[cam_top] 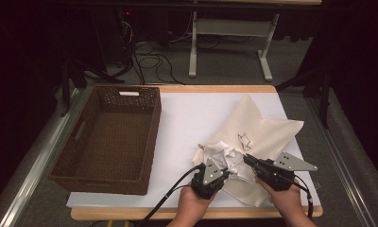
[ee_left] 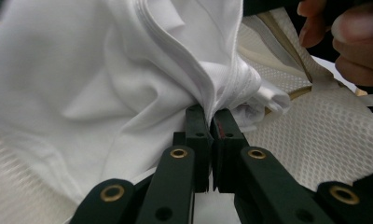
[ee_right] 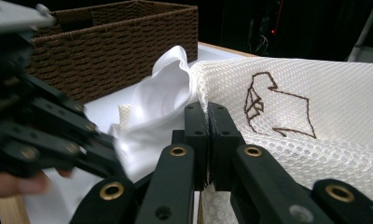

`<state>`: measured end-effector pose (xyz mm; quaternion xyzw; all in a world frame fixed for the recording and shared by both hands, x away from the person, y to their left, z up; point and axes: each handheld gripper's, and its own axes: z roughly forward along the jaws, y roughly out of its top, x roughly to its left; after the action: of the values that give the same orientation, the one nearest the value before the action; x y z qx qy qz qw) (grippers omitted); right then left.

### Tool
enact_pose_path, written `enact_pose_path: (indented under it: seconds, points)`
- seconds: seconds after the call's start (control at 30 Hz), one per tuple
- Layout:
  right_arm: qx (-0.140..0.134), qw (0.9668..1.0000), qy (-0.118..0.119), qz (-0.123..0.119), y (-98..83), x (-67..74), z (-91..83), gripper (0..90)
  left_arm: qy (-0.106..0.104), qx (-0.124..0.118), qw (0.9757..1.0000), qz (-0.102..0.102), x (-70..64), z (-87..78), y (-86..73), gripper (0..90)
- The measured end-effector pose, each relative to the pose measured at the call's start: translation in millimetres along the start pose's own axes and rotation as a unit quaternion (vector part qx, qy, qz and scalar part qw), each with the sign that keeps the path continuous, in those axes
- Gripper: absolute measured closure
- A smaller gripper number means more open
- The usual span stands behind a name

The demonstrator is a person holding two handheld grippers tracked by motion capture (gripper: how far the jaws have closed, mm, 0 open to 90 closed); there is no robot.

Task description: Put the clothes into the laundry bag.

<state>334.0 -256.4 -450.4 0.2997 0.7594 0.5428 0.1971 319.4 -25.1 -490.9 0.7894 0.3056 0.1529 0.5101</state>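
White garment (ee_left: 105,88), mesh bag (ee_right: 315,93) with embroidered emblem (ee_right: 273,105)

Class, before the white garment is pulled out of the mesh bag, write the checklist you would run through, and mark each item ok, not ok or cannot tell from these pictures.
1. Left claw closed on the white garment: ok, a fold is pinched between its jaws.
2. Right claw closed on the mesh bag: ok, jaws together at the bag's edge.
3. Garment free of the bag: not ok, it bunches at the bag's mouth, part still inside.
4. Wicker basket ready to receive: ok, it stands beside the bag with nothing in it.
5. Garment snagged on the bag's opening: cannot tell.
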Motion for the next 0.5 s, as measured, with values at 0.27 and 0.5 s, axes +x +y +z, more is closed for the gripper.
enact_pose_path:
  seconds: [0.27,0.5]
  points:
    - [-0.006,1.0,0.001,0.005,0.5,-1.2,-1.3,89.3,-0.001,0.024,0.9997,0.002,-2.7,40.1,7.9,86.0]
    - [-0.01,0.9999,-0.002,0.007,1.2,-2.8,-6.1,89.4,0.011,0.023,0.9993,-0.027,4.9,60.6,10.1,74.8]
